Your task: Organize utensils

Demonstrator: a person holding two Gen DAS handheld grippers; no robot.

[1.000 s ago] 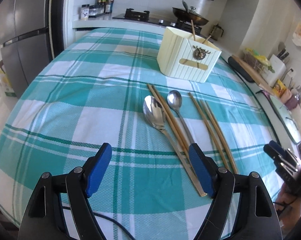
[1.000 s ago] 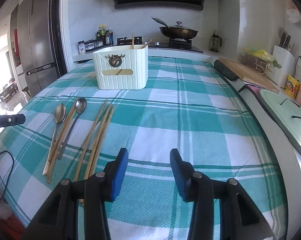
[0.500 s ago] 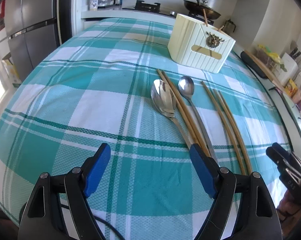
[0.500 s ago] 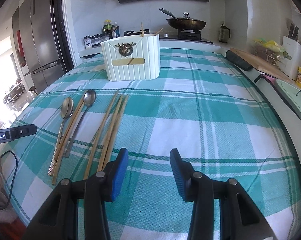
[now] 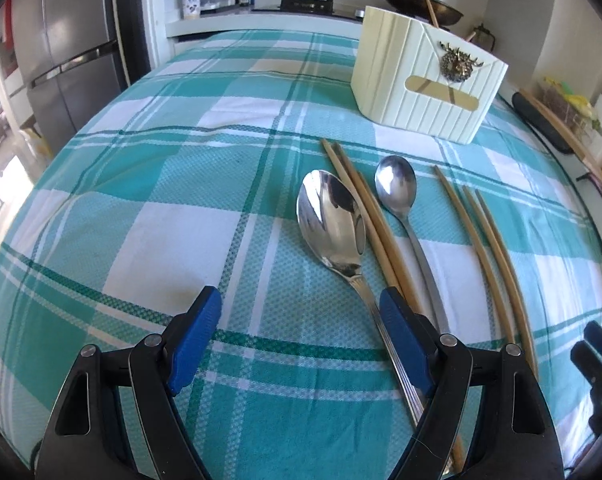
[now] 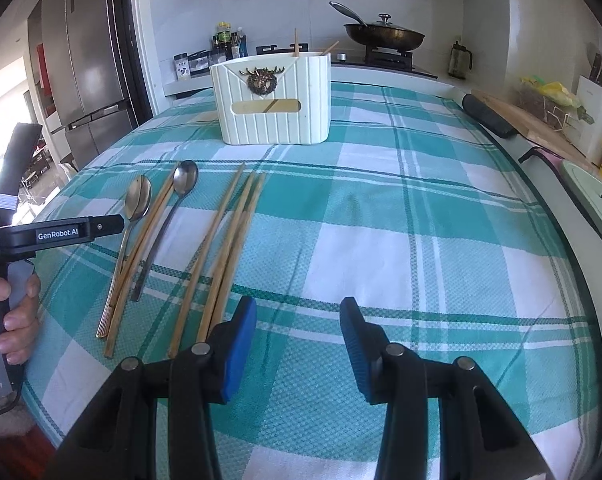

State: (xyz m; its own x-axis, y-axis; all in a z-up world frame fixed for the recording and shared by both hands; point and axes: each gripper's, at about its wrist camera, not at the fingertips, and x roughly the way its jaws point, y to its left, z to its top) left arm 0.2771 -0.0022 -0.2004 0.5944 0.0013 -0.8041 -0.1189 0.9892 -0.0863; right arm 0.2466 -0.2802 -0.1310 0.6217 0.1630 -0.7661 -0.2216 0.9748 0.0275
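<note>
- Left gripper (image 5: 301, 326): fingers wide, empty, above large spoon (image 5: 333, 216) handle.
- Right gripper (image 6: 297, 340): fingers wide, empty, beside chopsticks (image 6: 229, 240).
- Cream holder (image 6: 275, 98) stands beyond the utensils.
- Label reads "GenRobot.AI".

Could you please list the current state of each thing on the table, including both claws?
Left claw: open, empty.
Right claw: open, empty.
Big spoon: lying flat.
Small spoon: lying flat.
Chopsticks: lying loose.
Holder: upright, two sticks inside.
</note>
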